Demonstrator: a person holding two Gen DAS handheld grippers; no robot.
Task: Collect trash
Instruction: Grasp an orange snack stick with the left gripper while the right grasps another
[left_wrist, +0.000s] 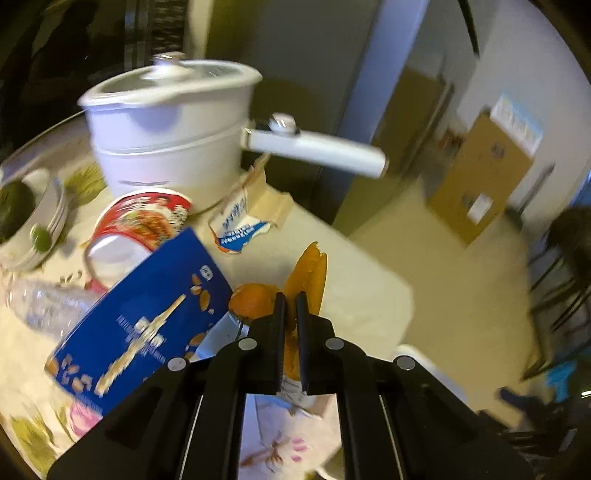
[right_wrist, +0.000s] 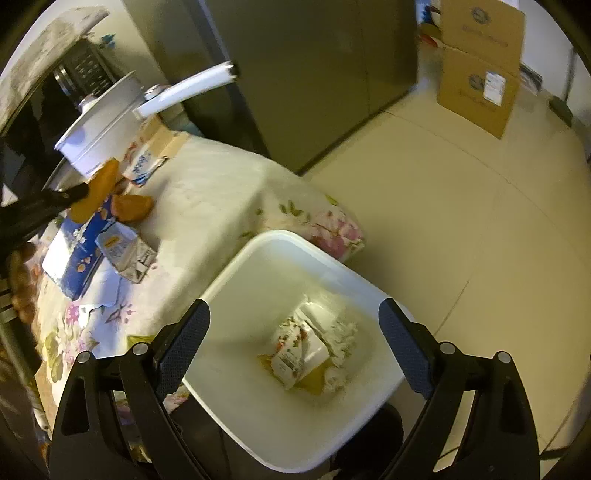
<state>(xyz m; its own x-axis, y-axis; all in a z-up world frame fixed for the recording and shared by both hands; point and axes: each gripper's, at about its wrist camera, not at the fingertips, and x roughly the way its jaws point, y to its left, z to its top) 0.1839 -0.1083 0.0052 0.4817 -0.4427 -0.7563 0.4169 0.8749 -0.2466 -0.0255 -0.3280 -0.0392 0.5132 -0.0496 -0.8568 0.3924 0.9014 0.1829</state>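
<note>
My left gripper is shut on a long strip of orange peel, lifted above the floral tablecloth. The right wrist view shows this peel hanging from the left gripper's fingers. A second piece of peel lies on the table beside a blue box. My right gripper stands open and empty over a white bin, which holds a crushed carton and paper.
A red noodle cup, a clear bottle, a torn carton and a small milk carton litter the table. A white pot and stacked bowls stand behind. Cardboard boxes sit on the floor.
</note>
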